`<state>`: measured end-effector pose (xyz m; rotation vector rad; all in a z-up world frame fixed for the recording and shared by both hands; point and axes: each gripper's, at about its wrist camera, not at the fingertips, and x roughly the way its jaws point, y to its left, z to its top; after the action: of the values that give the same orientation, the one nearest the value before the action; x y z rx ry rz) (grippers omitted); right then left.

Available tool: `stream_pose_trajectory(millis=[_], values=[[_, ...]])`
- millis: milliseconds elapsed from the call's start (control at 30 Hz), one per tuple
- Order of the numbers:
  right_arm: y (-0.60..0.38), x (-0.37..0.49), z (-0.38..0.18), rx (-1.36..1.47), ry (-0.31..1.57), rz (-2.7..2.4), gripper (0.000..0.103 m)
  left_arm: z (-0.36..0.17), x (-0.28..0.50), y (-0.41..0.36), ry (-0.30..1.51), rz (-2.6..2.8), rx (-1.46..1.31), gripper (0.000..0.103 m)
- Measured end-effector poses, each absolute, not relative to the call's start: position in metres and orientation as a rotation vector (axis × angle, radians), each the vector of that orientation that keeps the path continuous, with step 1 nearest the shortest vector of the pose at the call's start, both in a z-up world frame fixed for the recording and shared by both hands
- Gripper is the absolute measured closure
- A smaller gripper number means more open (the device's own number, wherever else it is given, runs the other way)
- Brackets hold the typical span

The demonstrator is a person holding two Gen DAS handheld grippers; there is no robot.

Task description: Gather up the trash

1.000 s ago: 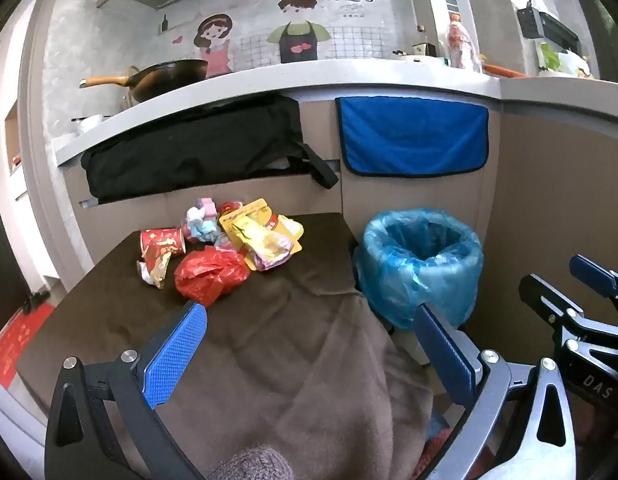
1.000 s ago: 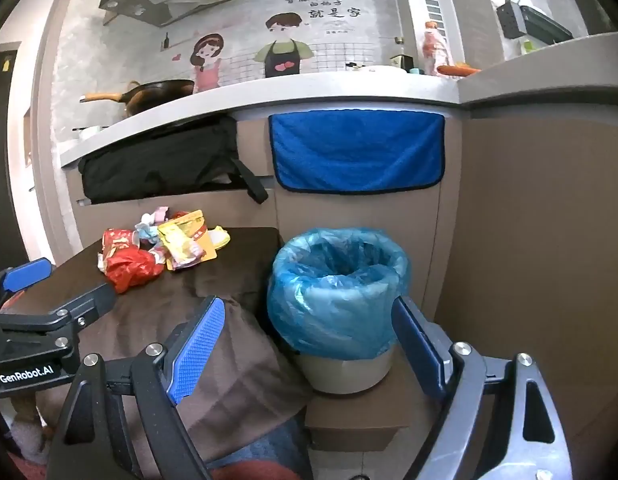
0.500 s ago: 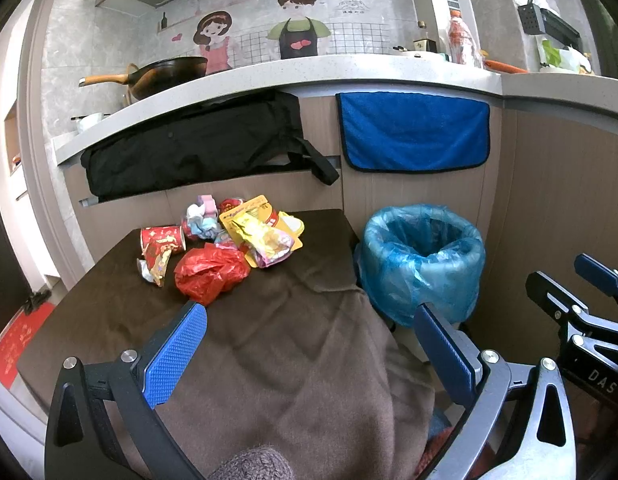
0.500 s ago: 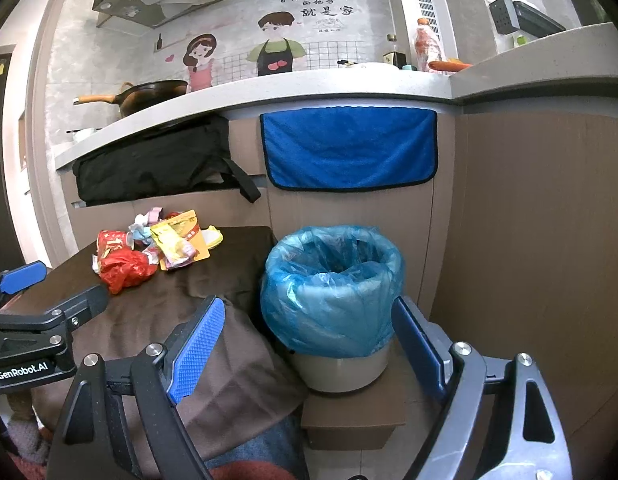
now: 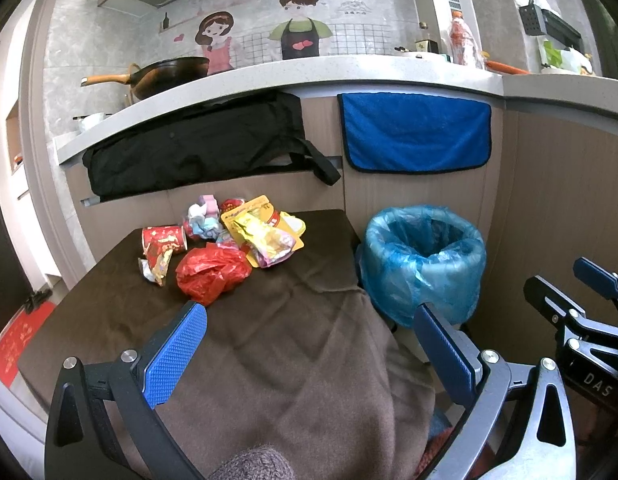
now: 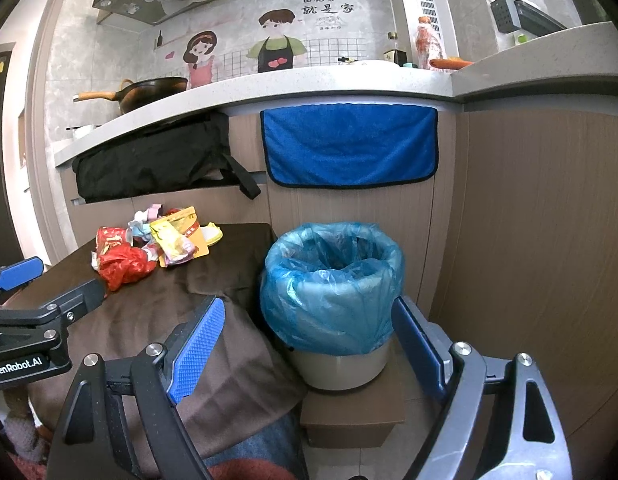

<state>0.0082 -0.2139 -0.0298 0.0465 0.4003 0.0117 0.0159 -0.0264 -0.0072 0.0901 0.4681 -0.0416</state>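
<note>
left claw: jaws spread wide, empty | right claw: jaws spread wide, empty

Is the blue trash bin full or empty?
Cannot tell. The bin stands upright and open, and nothing shows inside its liner, but the bottom is hidden. The trash pile lies on the table.

A brown cloth covers the counter. On it lie a red plastic bag, a yellow printed packet and a red patterned cup. The bin liner is translucent blue; the hanging towel is blue, black-edged.
</note>
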Motion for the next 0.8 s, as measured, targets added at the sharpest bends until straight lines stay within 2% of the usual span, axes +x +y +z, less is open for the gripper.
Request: stream_pose_trajectory(millis=[800], values=[[-0.2162, 0.0086, -0.0313, 0.051, 0.406, 0.008, 0.020, -0.0082, 0.0165, -0.0245, 0.467, -0.041, 0.088, 0.001]])
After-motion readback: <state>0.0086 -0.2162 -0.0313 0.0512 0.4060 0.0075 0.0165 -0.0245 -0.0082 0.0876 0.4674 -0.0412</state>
